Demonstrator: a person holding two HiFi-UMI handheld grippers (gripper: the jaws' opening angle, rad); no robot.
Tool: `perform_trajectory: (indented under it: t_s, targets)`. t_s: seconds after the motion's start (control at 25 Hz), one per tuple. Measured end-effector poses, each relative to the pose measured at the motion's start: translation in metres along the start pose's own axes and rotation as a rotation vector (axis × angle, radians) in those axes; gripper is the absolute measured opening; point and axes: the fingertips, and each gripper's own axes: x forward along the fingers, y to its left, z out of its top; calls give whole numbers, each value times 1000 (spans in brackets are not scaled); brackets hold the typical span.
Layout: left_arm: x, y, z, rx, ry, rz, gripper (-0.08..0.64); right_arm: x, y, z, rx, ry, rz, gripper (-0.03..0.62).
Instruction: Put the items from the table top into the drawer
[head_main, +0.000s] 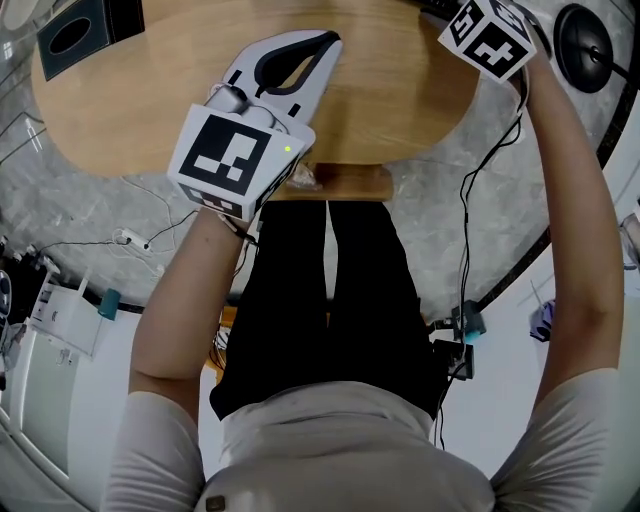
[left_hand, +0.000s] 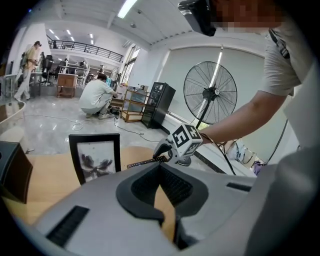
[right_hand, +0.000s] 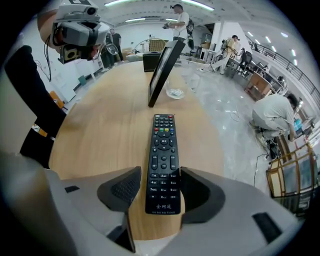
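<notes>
The right hand-held gripper (right_hand: 153, 189) points steeply down at the round wooden table (right_hand: 100, 130), its jaws spread. The black remote control (right_hand: 162, 160) lies flat on the table with its near end between them. There is a clear gap at the left pad, while the right pad sits just beside the remote's edge. The rest of the remote runs up the middle of the frame towards a picture frame (right_hand: 161, 70), which stands upright on the table with a small glass dish (right_hand: 175, 92) just beside it.

The left hand-held gripper (head_main: 325, 42) hovers over the table's near edge at the upper middle of the head view. Its jaws are pressed together at the tips with nothing in them. A dark box (head_main: 75, 30) sits at the table's upper left.
</notes>
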Motion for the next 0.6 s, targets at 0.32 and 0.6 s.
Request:
perform_trajectory:
  t_s: [0.32, 0.6]
  targets:
    - [-1, 8, -2, -2, -4, 8, 9, 8, 2, -4, 30, 20, 20, 238]
    - [-1, 3, -1, -1, -6, 3, 9, 8, 1, -7, 133, 2, 3, 232]
